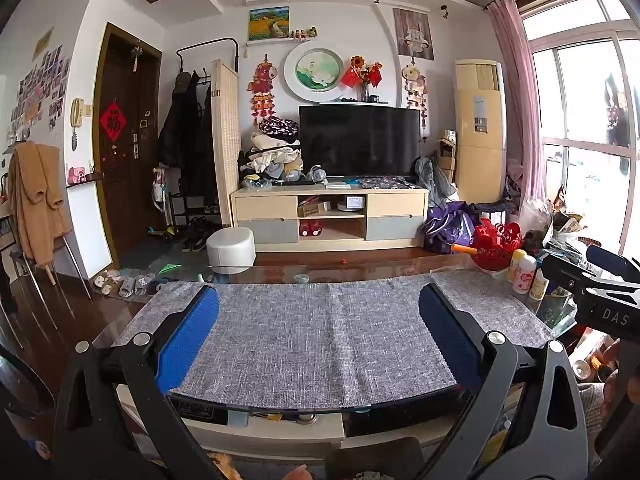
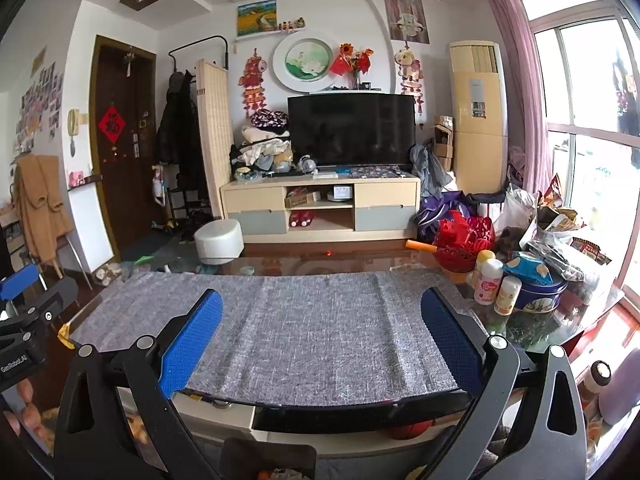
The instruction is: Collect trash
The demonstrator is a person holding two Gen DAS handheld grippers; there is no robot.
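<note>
My left gripper [image 1: 319, 300] is open over a grey woven mat [image 1: 320, 340] that covers a glass coffee table [image 1: 360, 270]; nothing sits between its blue pads [image 1: 188, 340]. My right gripper [image 2: 322, 304] is open as well, held over the same mat [image 2: 304, 336] with an empty gap. Each gripper shows at the edge of the other's view: the right one [image 1: 600, 292] and the left one [image 2: 28, 320]. I see no loose trash on the mat. A blue snack bag [image 2: 528, 268] lies on a round blue tin [image 2: 540, 296], and crumpled wrappers and bags [image 2: 560, 220] are piled behind it.
Three small bottles [image 2: 492, 284] and a red basket [image 2: 464, 240] stand at the table's right end. A white round stool [image 2: 219, 242], a green paper scrap [image 1: 170, 268] and slippers [image 1: 120, 284] lie on the floor beyond. A TV cabinet [image 2: 320, 208] fills the far wall.
</note>
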